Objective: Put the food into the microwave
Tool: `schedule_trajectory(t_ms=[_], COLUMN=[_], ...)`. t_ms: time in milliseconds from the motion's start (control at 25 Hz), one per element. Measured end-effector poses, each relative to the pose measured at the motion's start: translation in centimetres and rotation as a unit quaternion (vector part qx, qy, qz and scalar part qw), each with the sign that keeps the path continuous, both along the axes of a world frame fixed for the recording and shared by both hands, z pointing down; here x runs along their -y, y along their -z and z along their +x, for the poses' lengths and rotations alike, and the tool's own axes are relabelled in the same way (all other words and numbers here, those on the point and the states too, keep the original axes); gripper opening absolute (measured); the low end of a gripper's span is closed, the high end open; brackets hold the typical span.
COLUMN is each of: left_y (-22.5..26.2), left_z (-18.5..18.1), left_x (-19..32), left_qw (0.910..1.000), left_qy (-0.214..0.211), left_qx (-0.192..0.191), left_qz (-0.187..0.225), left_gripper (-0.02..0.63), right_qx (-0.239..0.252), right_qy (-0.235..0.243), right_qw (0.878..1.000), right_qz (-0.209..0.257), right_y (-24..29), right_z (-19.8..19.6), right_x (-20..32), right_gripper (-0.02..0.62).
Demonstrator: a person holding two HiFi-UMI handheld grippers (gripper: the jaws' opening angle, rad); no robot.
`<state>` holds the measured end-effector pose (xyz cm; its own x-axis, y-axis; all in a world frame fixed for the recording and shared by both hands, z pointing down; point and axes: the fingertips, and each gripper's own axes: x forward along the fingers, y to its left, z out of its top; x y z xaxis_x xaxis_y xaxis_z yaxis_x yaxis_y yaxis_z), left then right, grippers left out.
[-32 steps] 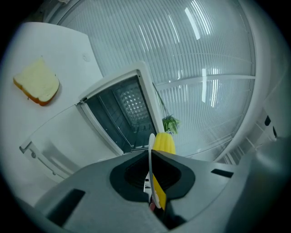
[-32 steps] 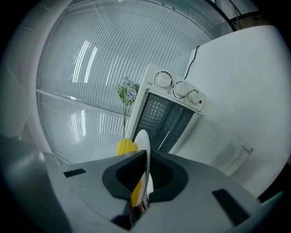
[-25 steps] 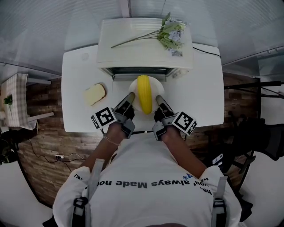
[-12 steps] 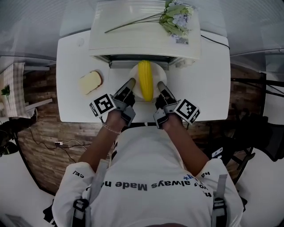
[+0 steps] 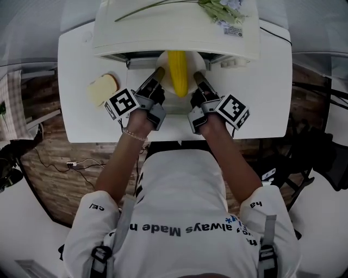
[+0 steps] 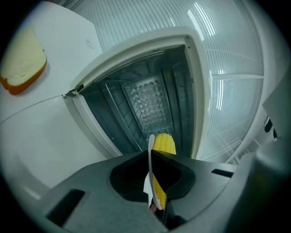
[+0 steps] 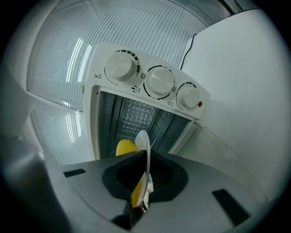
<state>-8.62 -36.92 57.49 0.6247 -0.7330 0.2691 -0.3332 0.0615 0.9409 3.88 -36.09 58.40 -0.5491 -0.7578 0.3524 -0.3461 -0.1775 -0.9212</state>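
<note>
A yellow corn cob (image 5: 178, 73) lies on a white plate (image 5: 165, 61) at the mouth of the open white microwave (image 5: 174, 32). My left gripper (image 5: 158, 74) is shut on the plate's left rim, and my right gripper (image 5: 197, 77) is shut on its right rim. In the left gripper view the plate (image 6: 150, 164) shows edge-on between the jaws of the left gripper (image 6: 153, 184). The corn (image 6: 164, 143) is just in front of the dark cavity (image 6: 148, 102). The right gripper view shows the plate (image 7: 144, 148), the corn (image 7: 124, 147) and the right gripper (image 7: 142, 186) below the opening.
A slice of bread (image 5: 102, 89) lies on the white table (image 5: 261, 103), left of the microwave. Flowers (image 5: 217, 8) rest on top of the microwave. Three knobs (image 7: 159, 81) sit beside the cavity. The open door (image 7: 223, 154) hangs down at the front.
Both grippers have carried the plate with the corn forward from the table's front up to the microwave opening. The bread has not moved.
</note>
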Motion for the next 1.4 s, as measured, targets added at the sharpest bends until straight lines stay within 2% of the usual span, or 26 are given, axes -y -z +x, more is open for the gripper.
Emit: schedule_trajectory(t_ms=[400, 880, 1080, 1240, 1400], left_y=[-2.5, -5.2, -5.7, -5.2, -4.5], left_z=[-0.2, -0.7, -0.7, -0.5, 0.1], left_x=[3.8, 5.5, 7.1, 6.6, 5.5], left_qw=[1.0, 0.9999, 0.9998, 0.9997, 0.9988], left_qy=[0.002, 0.006, 0.008, 0.013, 0.013], left_qx=[0.0, -0.001, -0.016, -0.022, -0.045], left_qz=[0.002, -0.012, -0.005, 0.004, 0.009], left_gripper=[0.018, 0.018, 0.018, 0.067, 0.075], right_qx=[0.0, 0.001, -0.001, 0.001, 0.006], right_qy=[-0.016, -0.038, -0.053, -0.062, -0.073], right_qw=[1.0, 0.999, 0.998, 0.997, 0.997], right_qz=[-0.001, -0.021, -0.031, -0.036, -0.031], right_y=[-2.5, -5.1, -5.8, -5.8, -5.3], right_z=[-0.2, -0.7, -0.8, -0.7, -0.6], right_x=[3.5, 4.7, 6.1, 6.2, 6.6], right_gripper=[0.023, 0.023, 0.023, 0.023, 0.022])
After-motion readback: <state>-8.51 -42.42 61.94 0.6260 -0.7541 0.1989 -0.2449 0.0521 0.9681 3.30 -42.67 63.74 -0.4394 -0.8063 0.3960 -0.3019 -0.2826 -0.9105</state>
